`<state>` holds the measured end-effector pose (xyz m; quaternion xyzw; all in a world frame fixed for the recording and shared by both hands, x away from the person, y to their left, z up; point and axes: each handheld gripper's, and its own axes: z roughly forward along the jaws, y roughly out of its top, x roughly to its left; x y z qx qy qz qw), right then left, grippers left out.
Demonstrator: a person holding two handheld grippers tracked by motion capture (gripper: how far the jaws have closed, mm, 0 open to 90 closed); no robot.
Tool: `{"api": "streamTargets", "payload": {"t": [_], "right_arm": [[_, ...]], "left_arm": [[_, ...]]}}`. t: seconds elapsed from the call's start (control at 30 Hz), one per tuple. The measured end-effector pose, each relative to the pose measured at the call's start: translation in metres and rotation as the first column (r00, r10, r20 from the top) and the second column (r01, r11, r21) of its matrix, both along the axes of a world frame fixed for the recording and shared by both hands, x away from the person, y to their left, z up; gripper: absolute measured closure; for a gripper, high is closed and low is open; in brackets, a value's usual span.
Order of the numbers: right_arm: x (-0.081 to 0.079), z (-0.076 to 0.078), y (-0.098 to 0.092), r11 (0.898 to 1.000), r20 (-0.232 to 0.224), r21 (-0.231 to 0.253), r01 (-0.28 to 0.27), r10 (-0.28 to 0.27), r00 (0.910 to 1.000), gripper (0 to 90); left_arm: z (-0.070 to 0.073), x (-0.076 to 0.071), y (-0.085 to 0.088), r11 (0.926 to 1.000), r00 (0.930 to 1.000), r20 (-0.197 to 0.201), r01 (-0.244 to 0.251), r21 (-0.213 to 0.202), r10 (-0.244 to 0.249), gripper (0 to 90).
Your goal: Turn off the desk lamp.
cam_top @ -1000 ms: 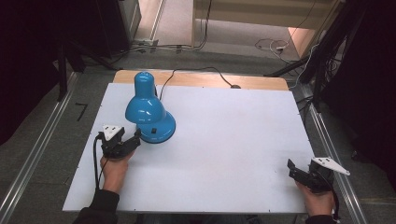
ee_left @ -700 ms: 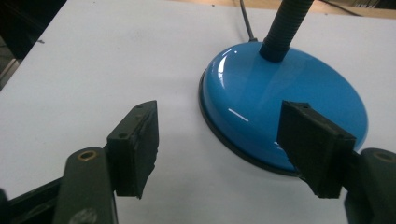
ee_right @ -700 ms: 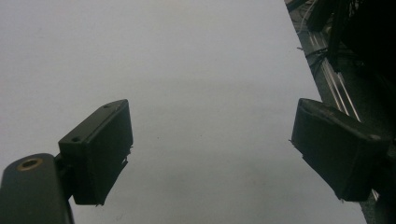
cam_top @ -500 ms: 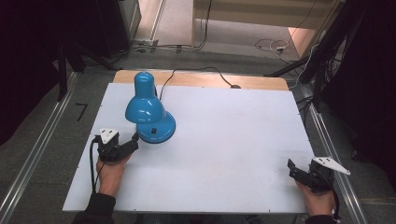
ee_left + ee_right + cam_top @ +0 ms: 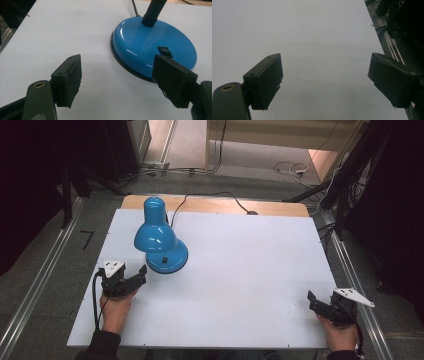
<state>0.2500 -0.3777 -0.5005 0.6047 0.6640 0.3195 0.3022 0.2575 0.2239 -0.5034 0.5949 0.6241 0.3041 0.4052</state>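
Standing glossy blue, lamp (image 5: 160, 240) faces the left gripper (image 5: 117, 82) and right gripper (image 5: 324, 82), both spread apart.

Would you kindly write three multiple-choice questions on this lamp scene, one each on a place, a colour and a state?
1. Where does the lamp stand on the table?
A. far left part
B. near right corner
C. dead centre

2. What colour is the lamp's round base?
A. red
B. blue
C. yellow

3. How does the left claw stand?
A. shut on the lamp's cord
C. shut on the lamp's base
B. open, holding nothing

Answers:
1. A: in the high view the lamp sits toward the far left, just beyond the left claw.
2. B: the left gripper view shows a glossy blue base with a small black switch.
3. B: its jaws stand wide apart, with bare table between them.
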Motion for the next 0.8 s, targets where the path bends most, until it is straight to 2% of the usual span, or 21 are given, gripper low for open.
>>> {"api": "streamTargets", "payload": {"t": [0.33,0.8], "right_arm": [[0.0,0.0,0.0,1.0,0.001,-0.001,0.0,0.0,1.0,11.0],[0.0,0.0,0.0,1.0,0.002,0.0,0.0,0.0,1.0,11.1]], "left_arm": [[0.003,-0.008,0.001,0.9999,0.9999,0.013,0.008,0.006,-0.009,24.7],[0.006,-0.023,0.008,0.9999,0.9999,0.01,0.013,0.007,-0.013,24.6]]}}
